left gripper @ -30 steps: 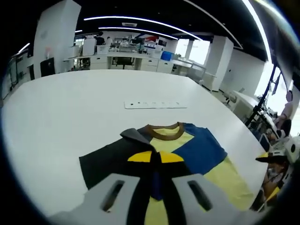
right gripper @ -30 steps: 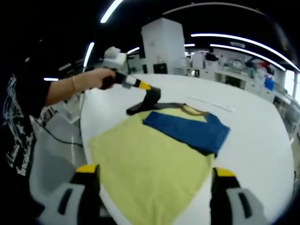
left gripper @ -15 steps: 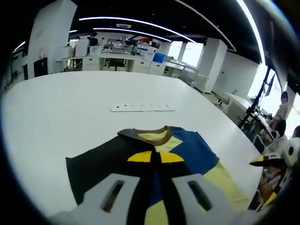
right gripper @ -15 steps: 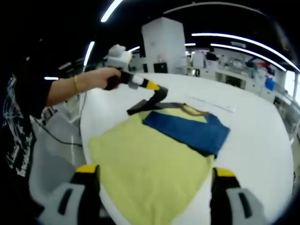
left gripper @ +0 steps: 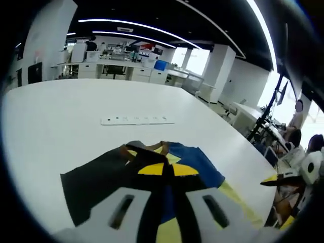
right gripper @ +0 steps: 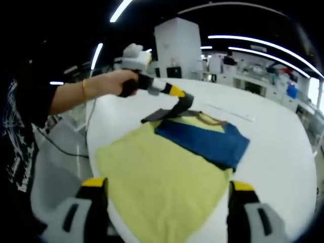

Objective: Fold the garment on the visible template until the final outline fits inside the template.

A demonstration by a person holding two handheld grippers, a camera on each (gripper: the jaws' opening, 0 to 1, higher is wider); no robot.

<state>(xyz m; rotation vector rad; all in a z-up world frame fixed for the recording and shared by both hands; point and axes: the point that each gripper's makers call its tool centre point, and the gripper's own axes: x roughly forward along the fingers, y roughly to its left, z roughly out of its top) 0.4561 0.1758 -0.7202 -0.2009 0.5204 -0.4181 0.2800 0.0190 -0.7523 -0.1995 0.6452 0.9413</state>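
I see the garment [right gripper: 172,167] lying on the white table [right gripper: 273,147], its yellow body nearest me in the right gripper view and a blue sleeve folded across the far part by the brown collar. My left tongs [right gripper: 186,101] reach in from the left of that view, held in a hand [right gripper: 124,83] with the forearm stretched out level above the table's left edge; their black tips are clamped on the dark sleeve, lifted off the table. In the left gripper view the same tongs [left gripper: 167,177] are closed together on dark fabric, with the garment [left gripper: 192,162] spread just beyond. My right tongs [right gripper: 164,202] stand wide apart, empty, over the near hem. A white power strip [left gripper: 136,120] lies farther off on the table.
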